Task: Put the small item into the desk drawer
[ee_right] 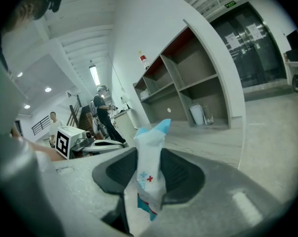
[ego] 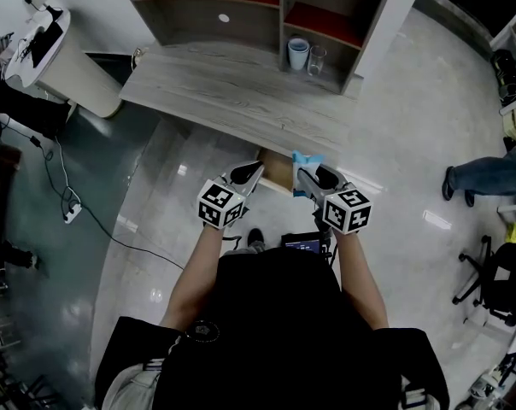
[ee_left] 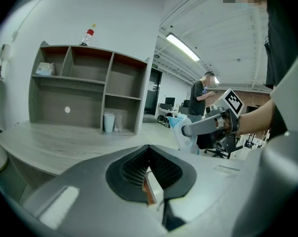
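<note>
A small white-and-blue packet (ee_right: 151, 157) stands upright in the right claw (ee_right: 150, 179), pinched across its lower half with the crimped blue top poking free above the jaws. It hangs in the air just off the tabletop's (ego: 232, 84) near edge, beside the brown drawer (ego: 278, 171) that shows below that edge and appears pulled out. The packet looks light, soft and crinkly, a sealed film wrapper that gives under pressure, and its glossy skin could slide. A firm hold across the flat middle, as here, seems the safest place to take it. It should stand a short drop into the drawer without harm. The left claw (ee_left: 150, 181) is closed on a thin brown-edged panel, seemingly the drawer's front lip, so that hand appears to steady the drawer. At the tabletop's far edge a shelf unit (ego: 266, 7) holds a white cup (ego: 298, 54) and a clear glass (ego: 317, 60), well apart from both claws.
</note>
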Motion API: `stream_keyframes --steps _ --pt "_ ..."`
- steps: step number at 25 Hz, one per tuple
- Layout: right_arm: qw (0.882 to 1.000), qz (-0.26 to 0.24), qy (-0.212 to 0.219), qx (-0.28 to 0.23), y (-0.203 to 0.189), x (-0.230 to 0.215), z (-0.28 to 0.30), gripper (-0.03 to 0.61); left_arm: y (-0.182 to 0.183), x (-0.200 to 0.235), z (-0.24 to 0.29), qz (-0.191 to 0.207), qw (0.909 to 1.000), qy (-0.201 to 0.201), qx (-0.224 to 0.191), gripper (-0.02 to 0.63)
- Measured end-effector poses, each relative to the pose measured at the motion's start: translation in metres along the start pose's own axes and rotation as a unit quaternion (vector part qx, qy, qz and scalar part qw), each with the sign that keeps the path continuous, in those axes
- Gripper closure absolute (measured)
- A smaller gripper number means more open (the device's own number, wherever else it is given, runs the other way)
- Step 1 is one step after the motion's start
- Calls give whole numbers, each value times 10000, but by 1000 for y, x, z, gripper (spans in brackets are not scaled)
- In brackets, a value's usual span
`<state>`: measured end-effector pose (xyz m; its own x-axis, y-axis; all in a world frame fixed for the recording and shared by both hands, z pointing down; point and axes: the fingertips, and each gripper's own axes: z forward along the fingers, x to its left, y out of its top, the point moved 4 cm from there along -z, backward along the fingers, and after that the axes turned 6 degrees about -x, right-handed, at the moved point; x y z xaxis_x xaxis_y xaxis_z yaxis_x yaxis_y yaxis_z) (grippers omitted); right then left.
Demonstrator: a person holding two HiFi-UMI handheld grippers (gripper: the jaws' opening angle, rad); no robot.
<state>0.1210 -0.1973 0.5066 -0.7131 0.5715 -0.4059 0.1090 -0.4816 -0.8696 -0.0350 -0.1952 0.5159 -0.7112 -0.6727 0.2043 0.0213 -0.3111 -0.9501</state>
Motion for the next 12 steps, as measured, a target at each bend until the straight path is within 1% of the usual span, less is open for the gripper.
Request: stream_keyframes --steps 7,12 --pt "9999 48 88 61 -2 -21 -12 423 -8 -11 10 -5 9998 139 130 614" --pt "9995 58 232 227 -6 -32 -13 423 -12 -17 10 -19 9994 281 204 614"
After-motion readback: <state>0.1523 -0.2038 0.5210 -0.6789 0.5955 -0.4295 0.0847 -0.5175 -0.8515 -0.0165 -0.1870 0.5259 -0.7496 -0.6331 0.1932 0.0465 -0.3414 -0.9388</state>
